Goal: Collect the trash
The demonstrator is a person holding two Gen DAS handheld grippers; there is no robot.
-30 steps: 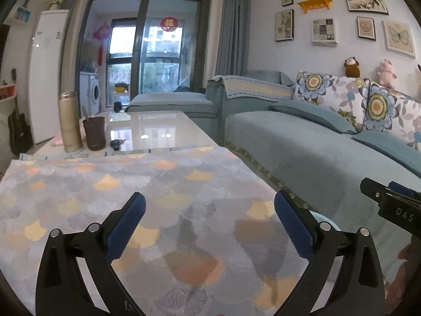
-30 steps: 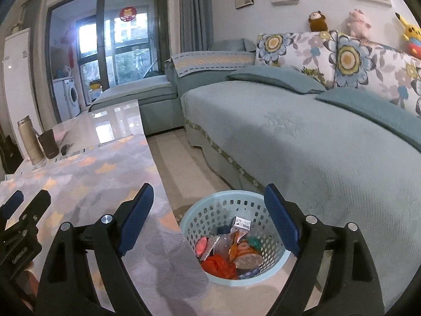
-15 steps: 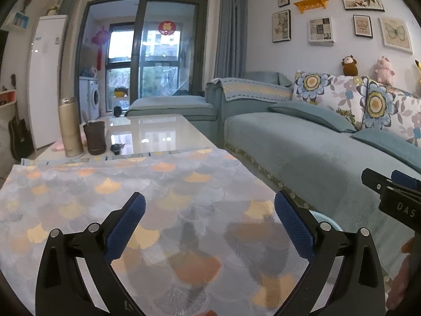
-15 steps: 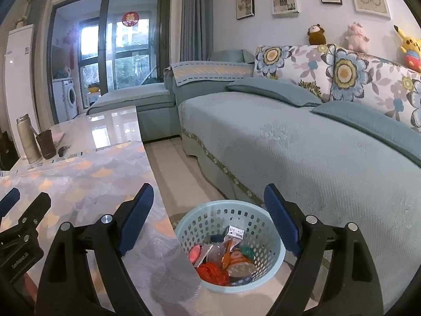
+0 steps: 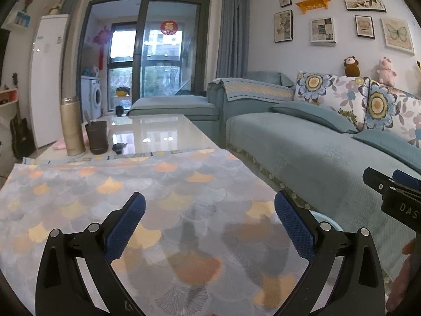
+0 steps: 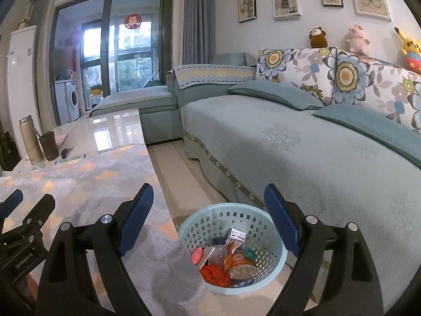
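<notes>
A light blue perforated trash basket (image 6: 252, 216) stands on the floor between the table and the sofa. It holds several pieces of trash (image 6: 226, 260), among them a plastic bottle, wrappers and a red crumpled piece. My right gripper (image 6: 208, 221) is open and empty, held above the basket. My left gripper (image 5: 209, 221) is open and empty above the patterned tablecloth (image 5: 131, 189). The basket's rim (image 5: 326, 220) shows just past the table edge in the left wrist view. The right gripper (image 5: 392, 189) shows at the right edge of that view.
A gold thermos (image 5: 71, 126), a dark cup (image 5: 96, 137) and a small dark object (image 5: 118, 147) stand on the glossy far half of the table. A teal sofa (image 6: 315, 152) with floral cushions runs along the right. Tiled floor (image 6: 184, 173) lies between table and sofa.
Both grippers have risen and tilted up a little, so the basket sits lower and farther in the right wrist view. Both stay open and empty.
</notes>
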